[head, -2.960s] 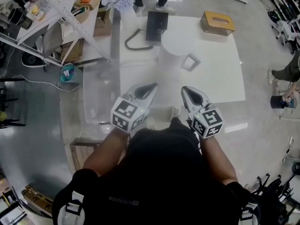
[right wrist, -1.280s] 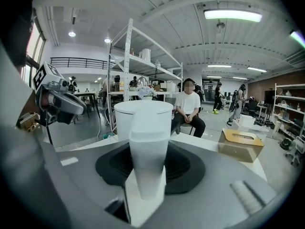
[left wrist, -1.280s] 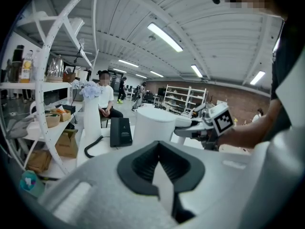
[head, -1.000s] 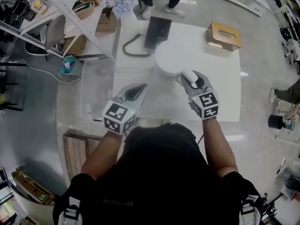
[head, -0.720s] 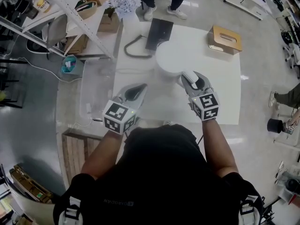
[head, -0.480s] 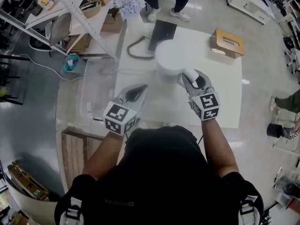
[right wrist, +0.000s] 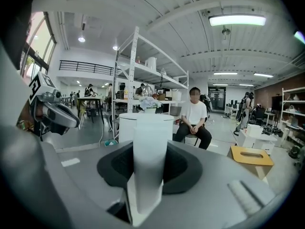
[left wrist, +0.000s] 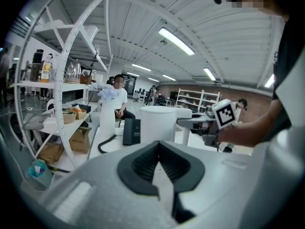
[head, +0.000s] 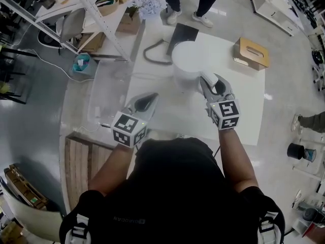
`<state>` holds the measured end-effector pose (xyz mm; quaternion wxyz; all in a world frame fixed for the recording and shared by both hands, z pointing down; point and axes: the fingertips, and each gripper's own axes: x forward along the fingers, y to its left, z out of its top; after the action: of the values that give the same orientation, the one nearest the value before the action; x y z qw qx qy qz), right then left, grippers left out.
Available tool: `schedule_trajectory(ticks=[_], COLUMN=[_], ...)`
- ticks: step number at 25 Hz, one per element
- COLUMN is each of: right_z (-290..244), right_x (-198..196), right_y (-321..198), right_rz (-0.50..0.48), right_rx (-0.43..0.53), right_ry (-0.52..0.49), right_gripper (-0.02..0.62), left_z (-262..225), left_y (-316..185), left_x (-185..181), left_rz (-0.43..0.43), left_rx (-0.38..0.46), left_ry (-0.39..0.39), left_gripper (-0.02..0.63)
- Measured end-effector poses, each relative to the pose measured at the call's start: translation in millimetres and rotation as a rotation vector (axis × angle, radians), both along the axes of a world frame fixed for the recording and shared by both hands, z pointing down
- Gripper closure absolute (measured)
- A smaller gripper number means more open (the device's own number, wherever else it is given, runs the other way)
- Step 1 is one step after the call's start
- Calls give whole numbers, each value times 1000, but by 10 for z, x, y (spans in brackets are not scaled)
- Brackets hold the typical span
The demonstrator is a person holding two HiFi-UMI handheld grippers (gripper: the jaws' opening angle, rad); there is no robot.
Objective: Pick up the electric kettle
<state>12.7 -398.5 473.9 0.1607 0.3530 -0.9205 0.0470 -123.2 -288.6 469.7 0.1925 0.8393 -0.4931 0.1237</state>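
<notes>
- The electric kettle (head: pixel 187 65), white and cylindrical, is showing at the far middle of the white surface (head: pixel 238 95), with its handle (right wrist: pixel 149 142) turning back toward the person holding the tongs.
- The right tongs (head: pixel 211 83) are clenching on that handle. In the right gripper view the white handle is standing upright between the two dark pads, with the kettle's body just behind it.
- Whether the kettle's bottom is resting on the surface or hanging just off it, no view is showing.
- The left tongs (head: pixel 143 101) are hovering over the near left part of the surface, well apart from the kettle. Their tips are meeting, and they are gripping nothing.
- A black box (head: pixel 182 33) is standing just beyond the kettle, with a black cord (head: pixel 154 55) looping beside it.
- A brown box (head: pixel 251 53) with a slot in its top is lying near the far right corner.
- A seated person (right wrist: pixel 194 116) in a white shirt is facing the surface's far end.
</notes>
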Motion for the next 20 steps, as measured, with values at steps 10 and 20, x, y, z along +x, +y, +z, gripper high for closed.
schedule_trajectory(ticks=[10, 20], right_z=[-205, -87], right_x=[388, 1408], right_y=[-42, -350], right_rz=[82, 292], right_rx=[7, 9], right_ry=[-80, -79], right_gripper=[468, 466], left_z=[-10, 59], left_y=[-107, -262], left_x=[238, 659], left_rz=[52, 141], left_rx=[10, -1], left_ry=[-4, -4], left_gripper=[603, 603])
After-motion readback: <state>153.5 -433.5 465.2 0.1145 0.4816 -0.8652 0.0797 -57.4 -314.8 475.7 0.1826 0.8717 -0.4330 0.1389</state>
